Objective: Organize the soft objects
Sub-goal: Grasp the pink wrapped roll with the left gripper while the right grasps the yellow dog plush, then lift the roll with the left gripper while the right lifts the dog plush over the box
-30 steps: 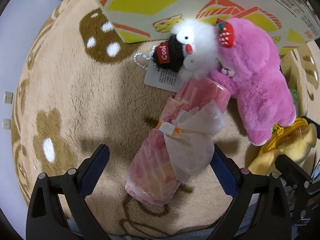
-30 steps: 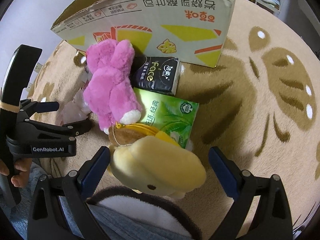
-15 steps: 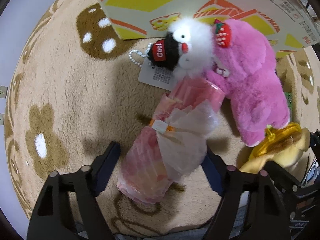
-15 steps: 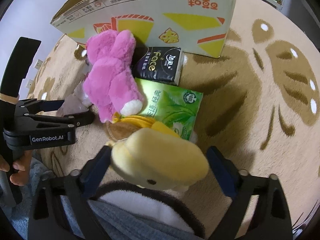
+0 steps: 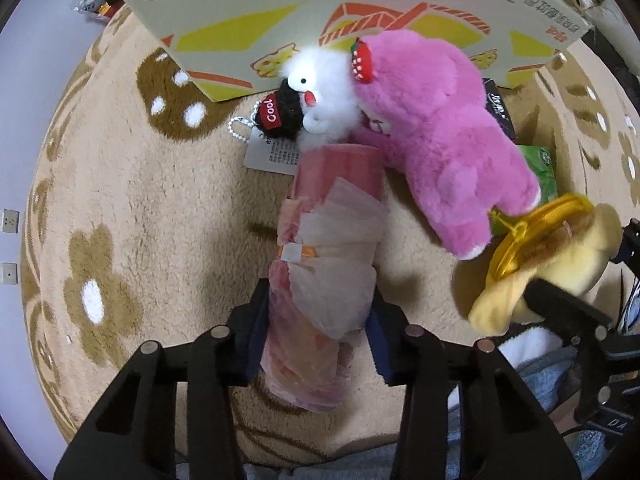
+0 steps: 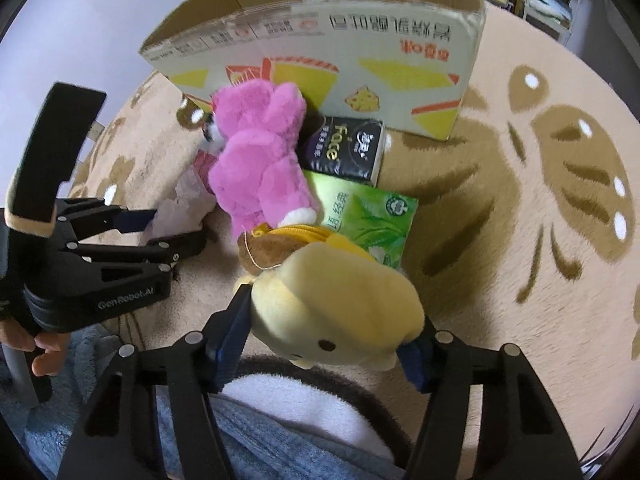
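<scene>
Since the earlier frames both sets of jaws have been closing. The left gripper [image 5: 316, 332], which stood wide around the pink wrapped roll [image 5: 324, 280], now has both pads pressed against the roll's lower half. The right gripper [image 6: 324, 336], formerly open on either side of the yellow plush [image 6: 332, 304], now clamps it, pads touching its flanks.

Positions are given relative to the cardboard box [image 6: 320, 52], which stands open-topped on the beige patterned rug [image 6: 520, 200].

Left wrist view, left to right: a small black-and-white plush keychain [image 5: 316, 96] lies against the box's printed front wall, its paper tag on the rug beside it. The pink wrapped roll extends from just below the keychain away from the box, towards the camera. The pink bear plush [image 5: 432, 128] lies with its head touching the box wall, its body angled away.

Right wrist view, left to right: the left gripper is held by a hand [image 6: 36, 344] at the lower left, well clear of the box. The pink bear, a black tissue pack [image 6: 344, 148] and a green tissue pack [image 6: 368, 216] lie in front of the box. The yellow plush is farthest from it.
</scene>
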Available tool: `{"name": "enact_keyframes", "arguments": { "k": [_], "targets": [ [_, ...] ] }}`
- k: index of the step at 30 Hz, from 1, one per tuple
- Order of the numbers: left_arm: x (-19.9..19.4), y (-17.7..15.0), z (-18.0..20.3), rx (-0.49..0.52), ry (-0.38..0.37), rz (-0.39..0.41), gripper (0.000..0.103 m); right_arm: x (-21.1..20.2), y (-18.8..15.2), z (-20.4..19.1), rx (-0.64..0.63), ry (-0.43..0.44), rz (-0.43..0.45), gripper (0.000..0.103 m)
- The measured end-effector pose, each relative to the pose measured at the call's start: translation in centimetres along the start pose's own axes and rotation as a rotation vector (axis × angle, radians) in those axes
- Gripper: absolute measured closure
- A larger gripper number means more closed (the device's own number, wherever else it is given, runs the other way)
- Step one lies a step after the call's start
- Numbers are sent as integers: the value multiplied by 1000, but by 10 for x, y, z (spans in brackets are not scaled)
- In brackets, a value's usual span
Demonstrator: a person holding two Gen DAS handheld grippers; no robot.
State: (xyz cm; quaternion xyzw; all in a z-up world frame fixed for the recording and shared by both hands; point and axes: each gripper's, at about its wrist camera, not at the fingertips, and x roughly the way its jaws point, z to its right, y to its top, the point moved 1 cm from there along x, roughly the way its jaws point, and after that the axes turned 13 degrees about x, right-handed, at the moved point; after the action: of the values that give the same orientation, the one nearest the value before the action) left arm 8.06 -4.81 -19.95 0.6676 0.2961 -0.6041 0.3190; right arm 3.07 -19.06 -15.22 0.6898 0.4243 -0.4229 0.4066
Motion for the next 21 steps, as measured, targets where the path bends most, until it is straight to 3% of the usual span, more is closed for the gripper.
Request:
{"name": "enact_keyframes", "arguments": {
  "k": [3,4,12,21],
  "targets": [
    [-13,2,9,-16,-9,21,83,-10,1,1,7,10,36,35],
    [-17,0,6,-17,-16,29,85,-13,1,2,10,16,46,35],
    [-57,-12,-1,-60,17,115,86,-44,1,0,5,56,171,36],
    [-125,-29,3,-100,68,361,86,-86,0,1,-5,87,376,36]
  ]
}}
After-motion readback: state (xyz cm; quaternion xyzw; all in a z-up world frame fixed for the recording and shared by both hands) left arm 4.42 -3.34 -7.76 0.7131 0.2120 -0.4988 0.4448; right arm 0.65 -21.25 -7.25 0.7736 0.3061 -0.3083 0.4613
